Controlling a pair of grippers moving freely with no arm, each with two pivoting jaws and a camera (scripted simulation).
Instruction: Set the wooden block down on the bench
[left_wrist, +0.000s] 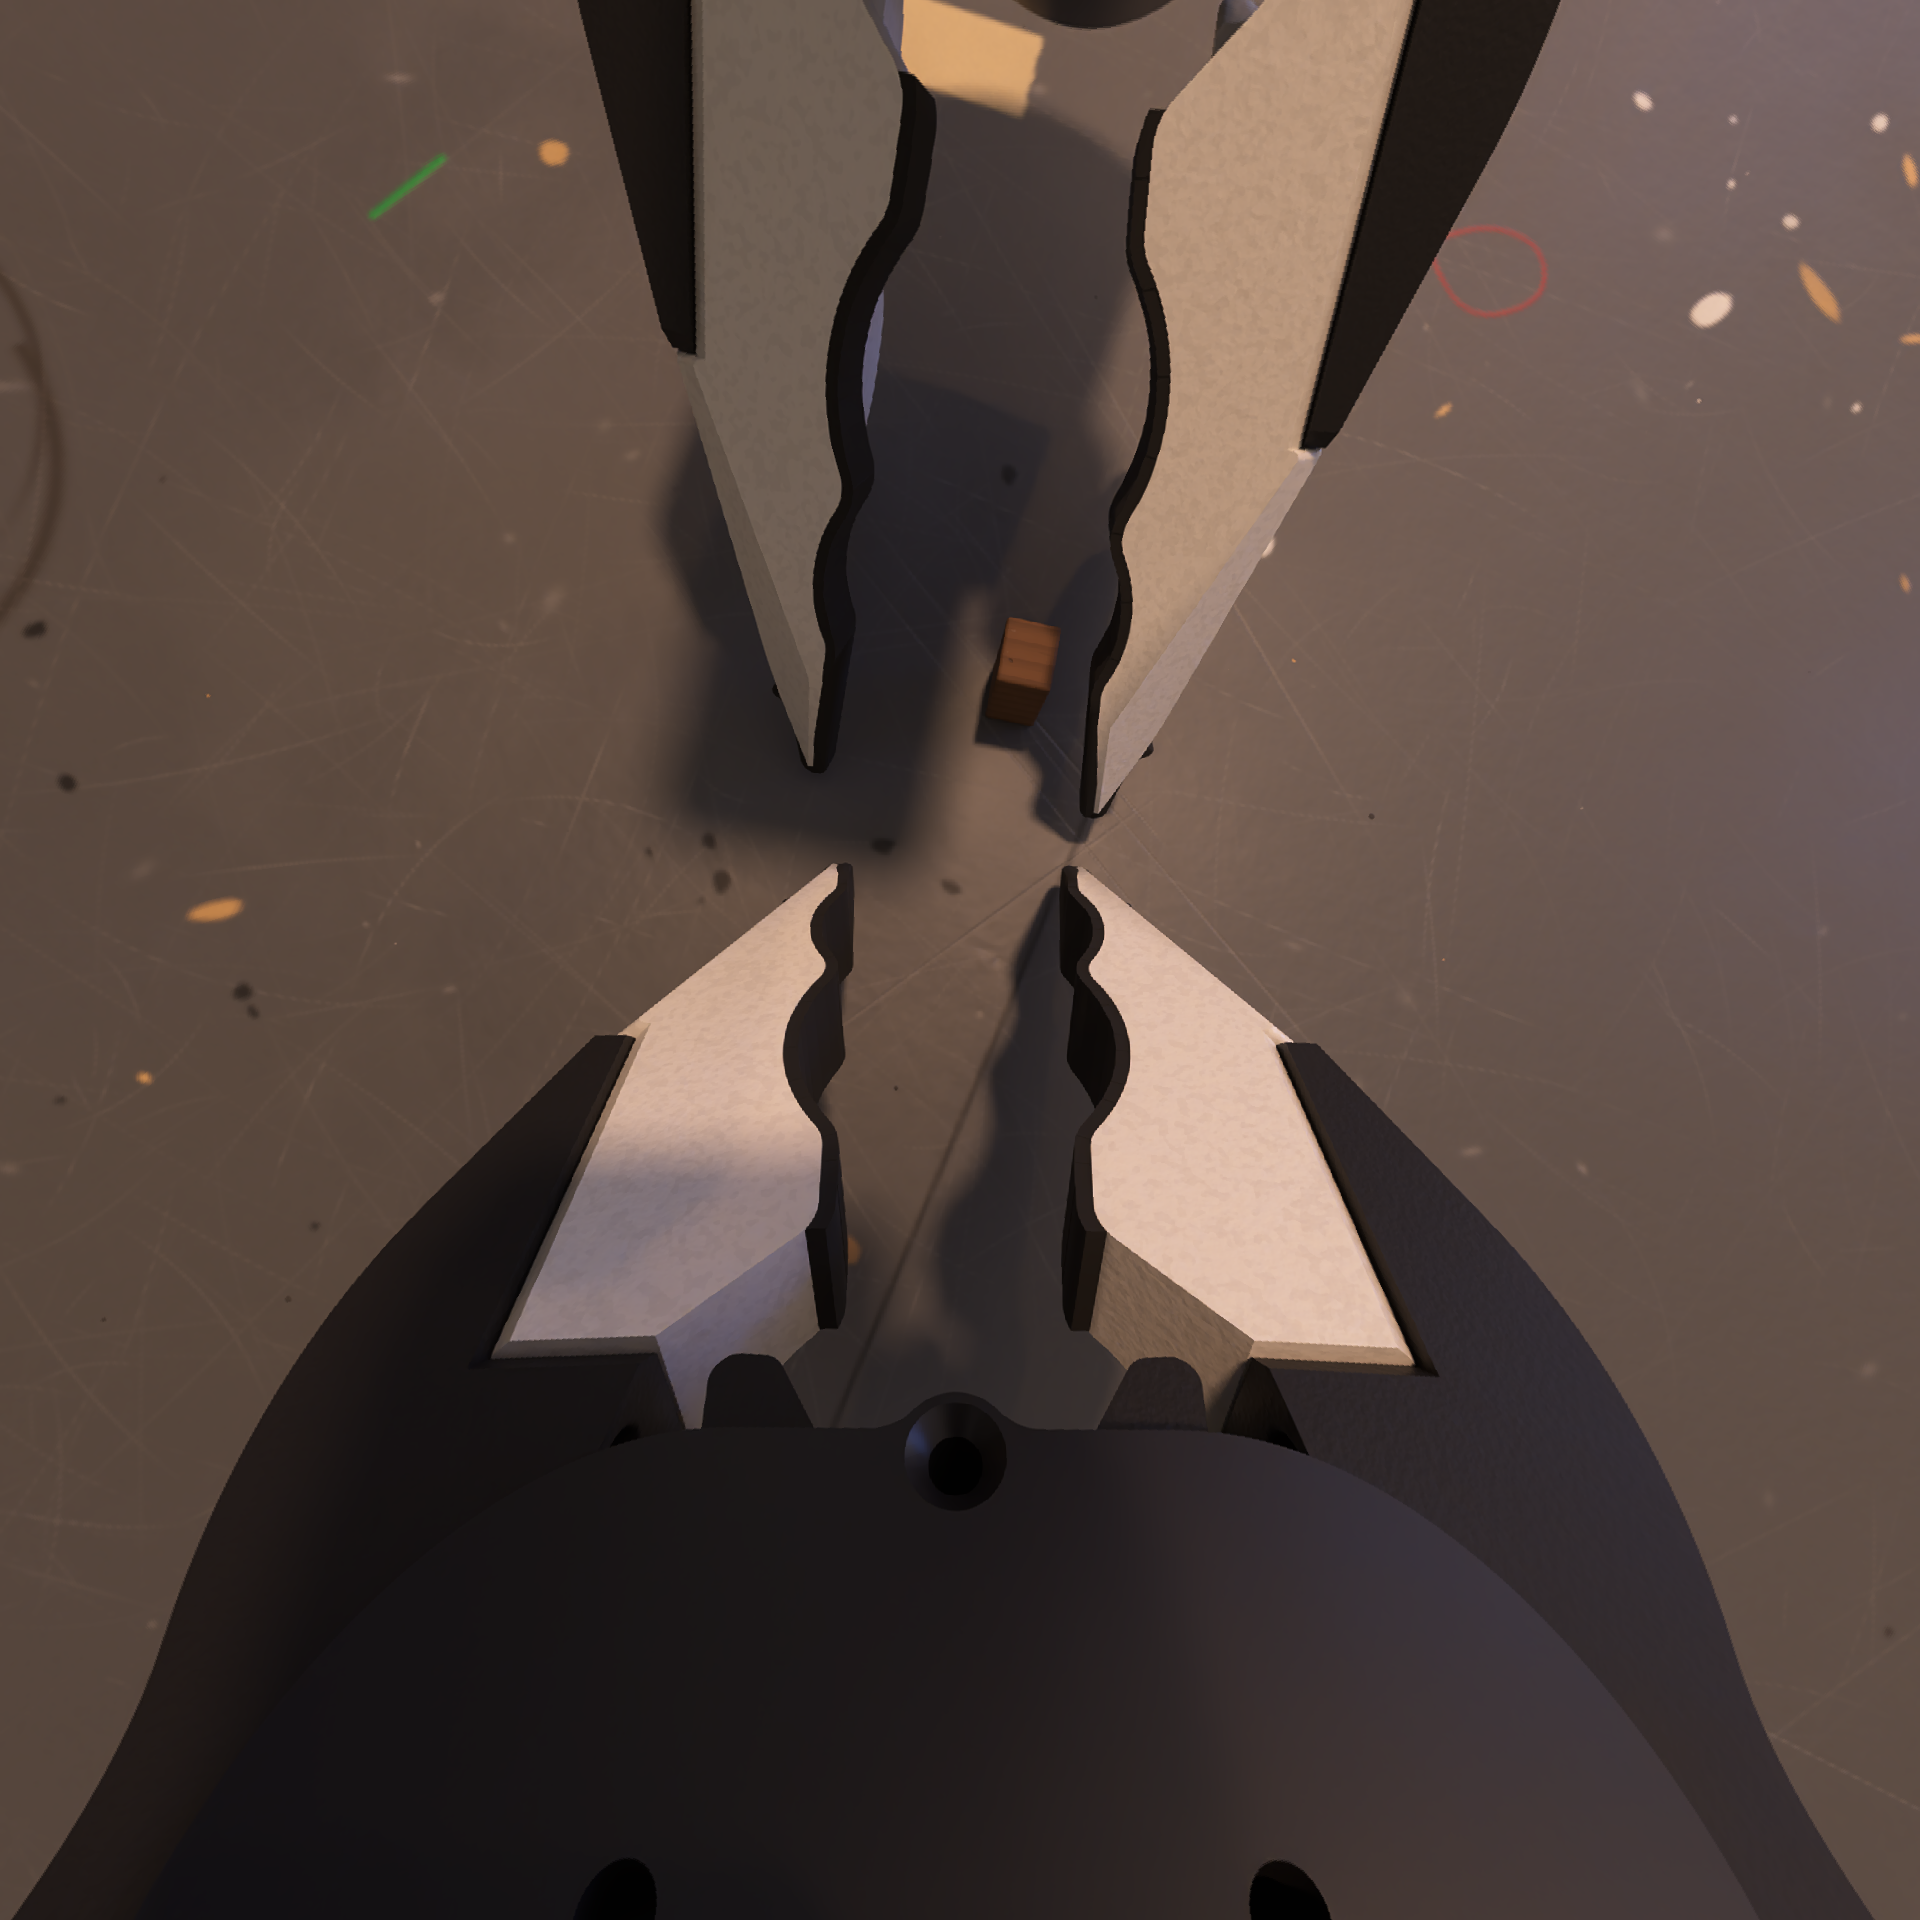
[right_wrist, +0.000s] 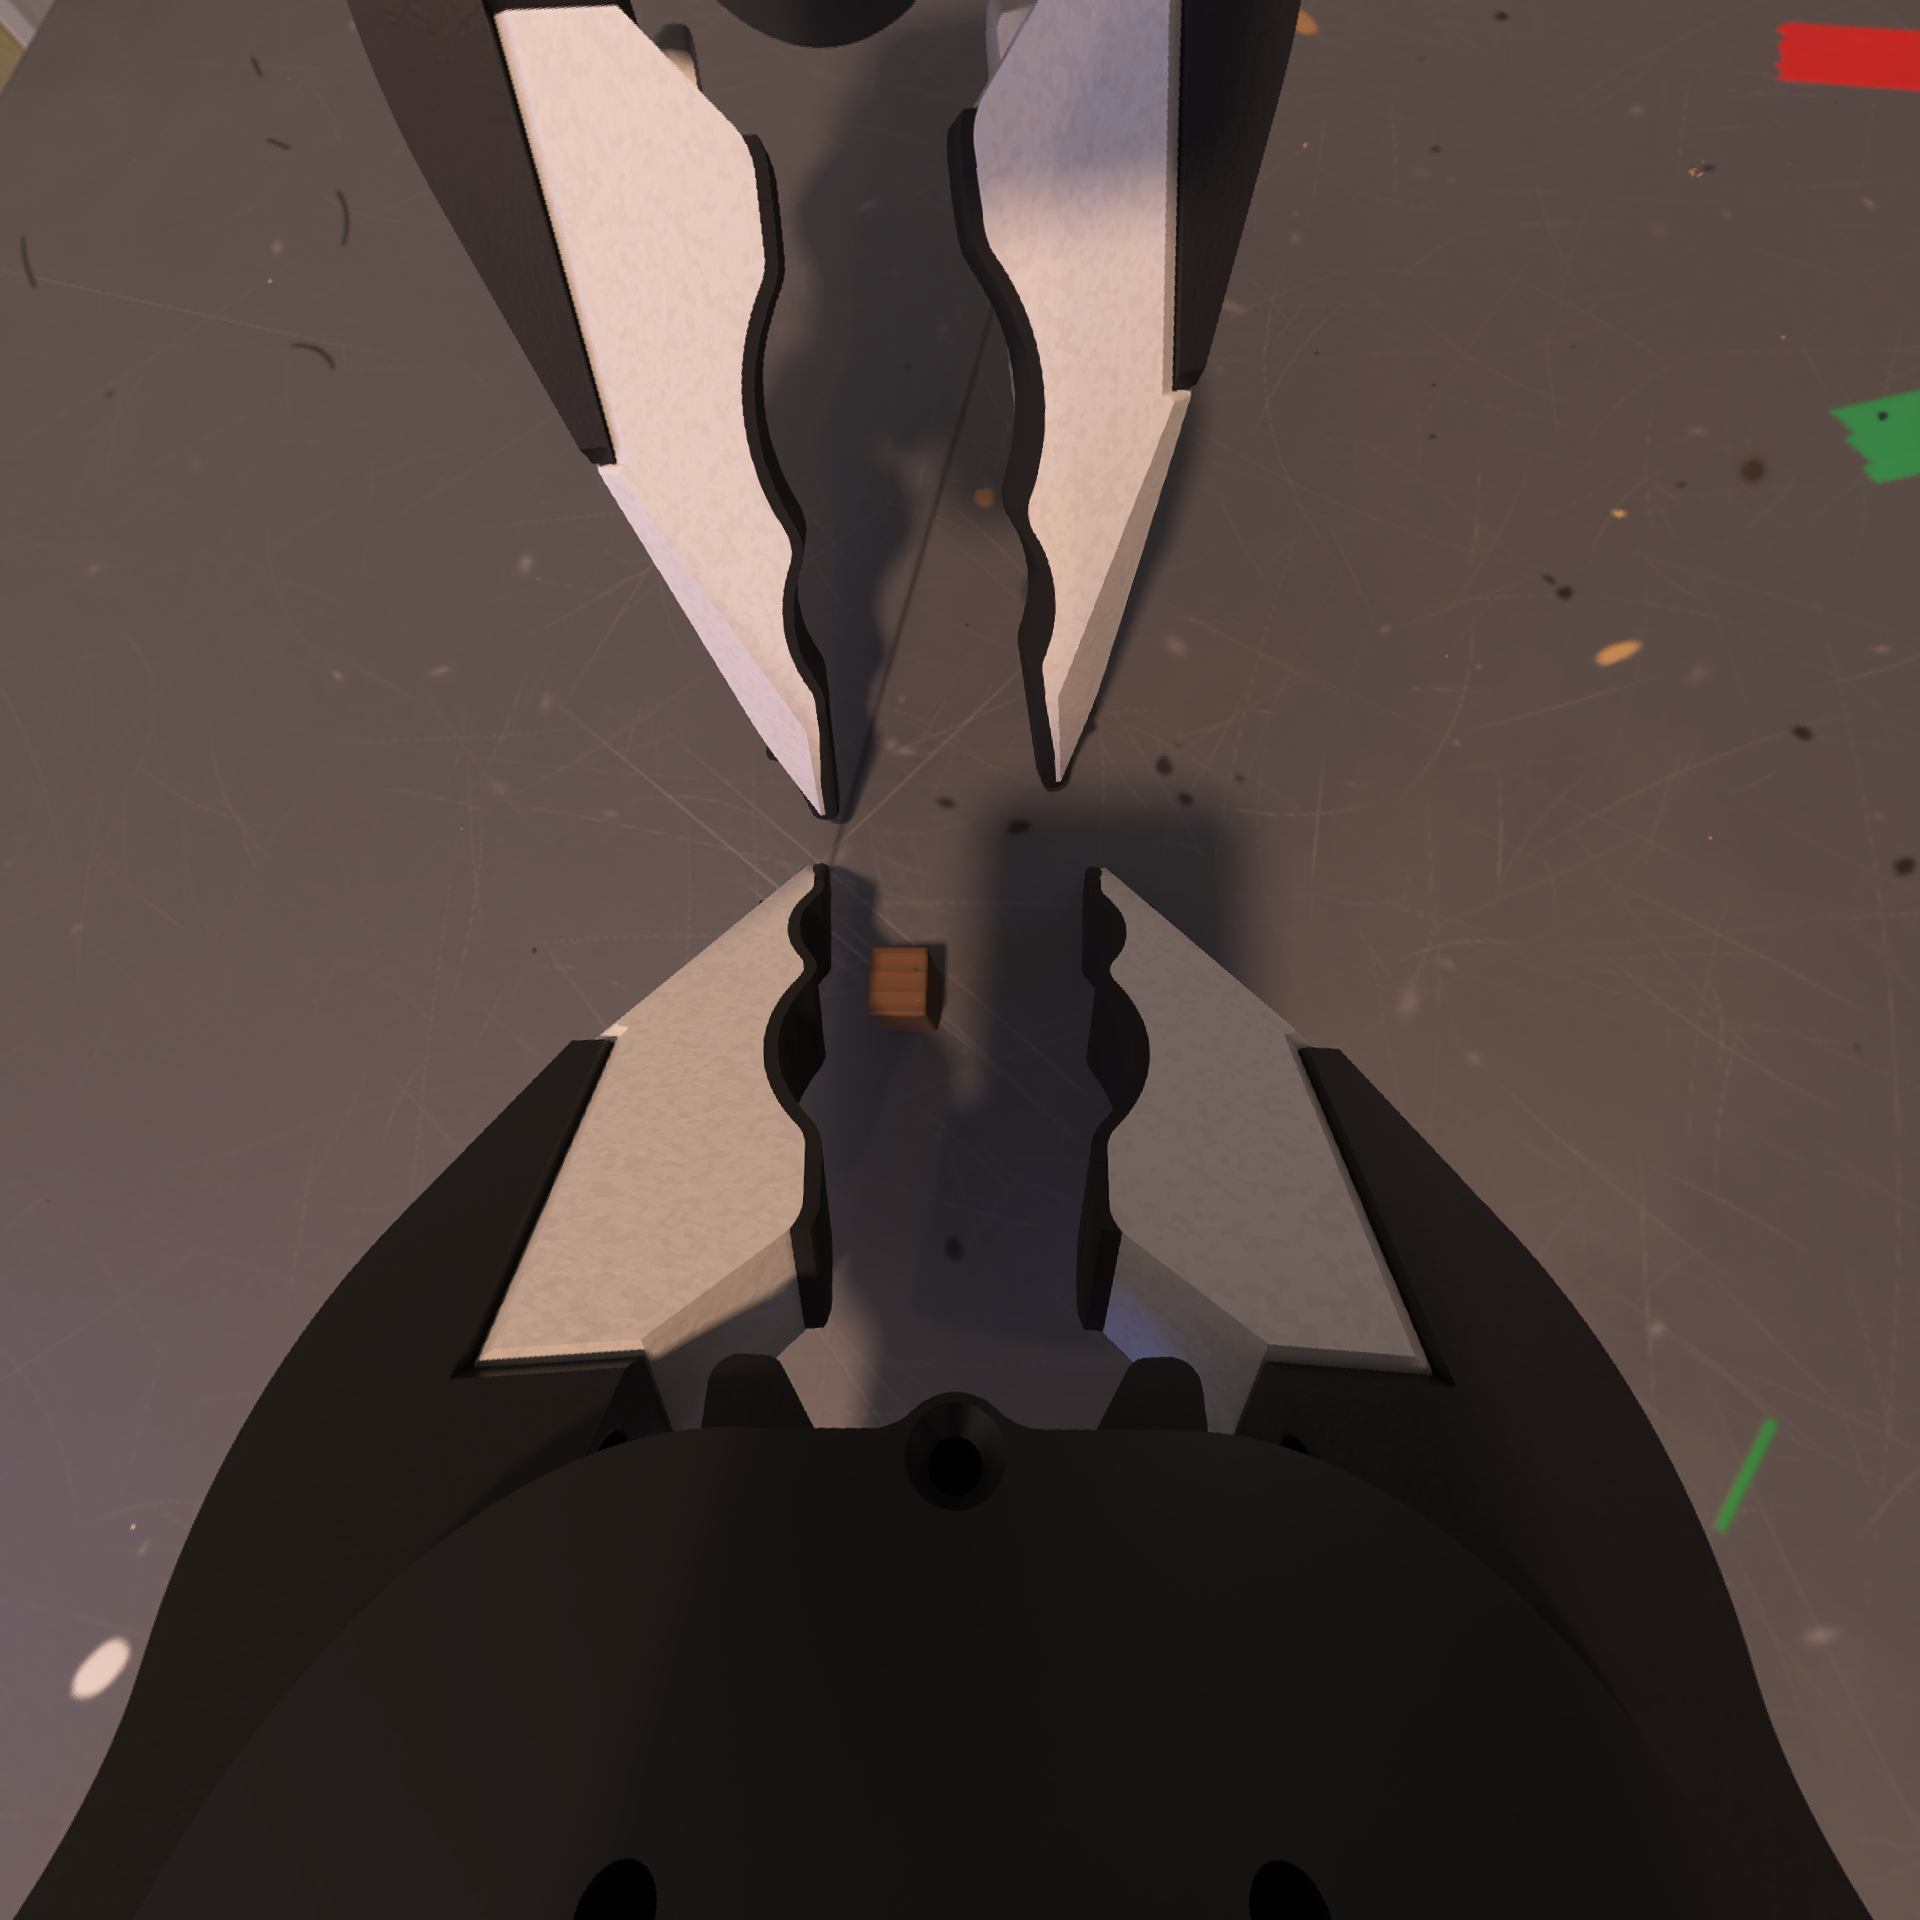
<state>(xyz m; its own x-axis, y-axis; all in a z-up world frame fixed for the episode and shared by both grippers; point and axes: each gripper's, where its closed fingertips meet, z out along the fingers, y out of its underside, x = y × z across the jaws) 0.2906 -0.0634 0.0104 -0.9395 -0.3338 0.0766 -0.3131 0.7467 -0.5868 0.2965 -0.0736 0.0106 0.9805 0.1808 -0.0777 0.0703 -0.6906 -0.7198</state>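
Facing off: both grippers point tip to tip above the scuffed grey tabletop (left_wrist: 312, 623), seen from each wrist view.
Left gripper (left_wrist: 951, 883): lower centre of its own frame, fingers spread, nothing between them.
Right gripper (right_wrist: 956, 883): lower centre of its own frame, fingers spread too, pinching nothing.
Wooden block (right_wrist: 906, 987): small, brown, lying on the tabletop below the gap of the right gripper, close to its left finger in that frame; apart from both pads as far as I can judge.
Same block from the left wrist view (left_wrist: 1027, 670): farther off, upper centre, under the other gripper's fingertips.
Long axis: the block looks nearly cubic; none stands out.
Nearer gripper: the right one, I judge; the block lies beneath its fingers, beyond the left one's tips.
Task state: the block appears already set down, with its shadow tight against it.
Farther off: red (right_wrist: 1849, 52) and green tape (right_wrist: 1881, 436) at the upper right of the right wrist frame.
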